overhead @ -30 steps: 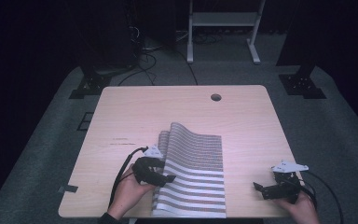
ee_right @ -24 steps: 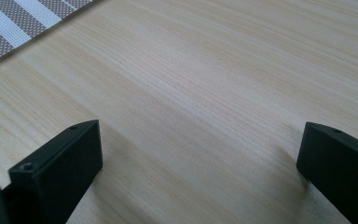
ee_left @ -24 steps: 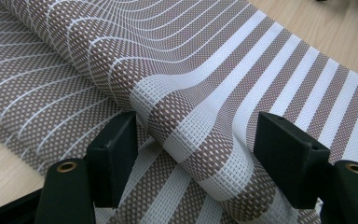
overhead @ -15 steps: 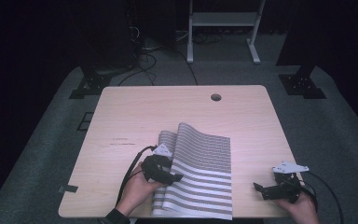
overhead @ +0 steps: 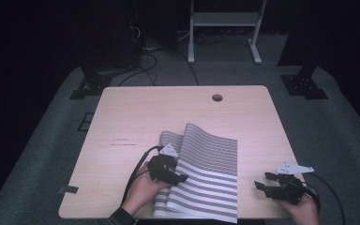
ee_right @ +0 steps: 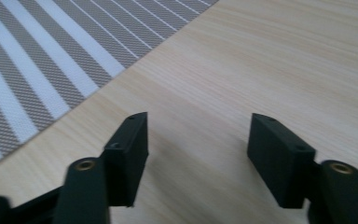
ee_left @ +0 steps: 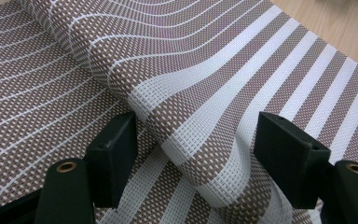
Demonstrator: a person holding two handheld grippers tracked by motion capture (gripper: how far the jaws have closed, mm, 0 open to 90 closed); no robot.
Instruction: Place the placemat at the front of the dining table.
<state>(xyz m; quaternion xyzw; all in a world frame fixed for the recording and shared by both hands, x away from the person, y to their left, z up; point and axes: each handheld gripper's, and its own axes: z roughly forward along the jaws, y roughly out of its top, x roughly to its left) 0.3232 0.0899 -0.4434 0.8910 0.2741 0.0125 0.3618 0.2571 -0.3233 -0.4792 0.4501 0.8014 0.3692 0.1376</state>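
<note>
Mat: a woven brown-and-white striped placemat (overhead: 206, 176) lies on the near middle of the light wooden table (overhead: 136, 112), its near edge at the table's front edge; its left part is folded over onto the rest, so that a rounded fold (ee_left: 200, 154) runs along it.
Left gripper: the black two-jaw left gripper (overhead: 180, 178) sits on the mat's left side, held in the person's left hand (overhead: 143, 190).
Left fingers: the jaws stand moderately apart on either side of the rounded fold; whether the pads press on it I cannot tell.
Right gripper: the black right gripper (overhead: 262, 180) rests near the table's front right corner, just beside the mat's right edge and apart from it.
Right fingers: the jaws have just been closing and now stand half apart over bare wood, with nothing between them.
</note>
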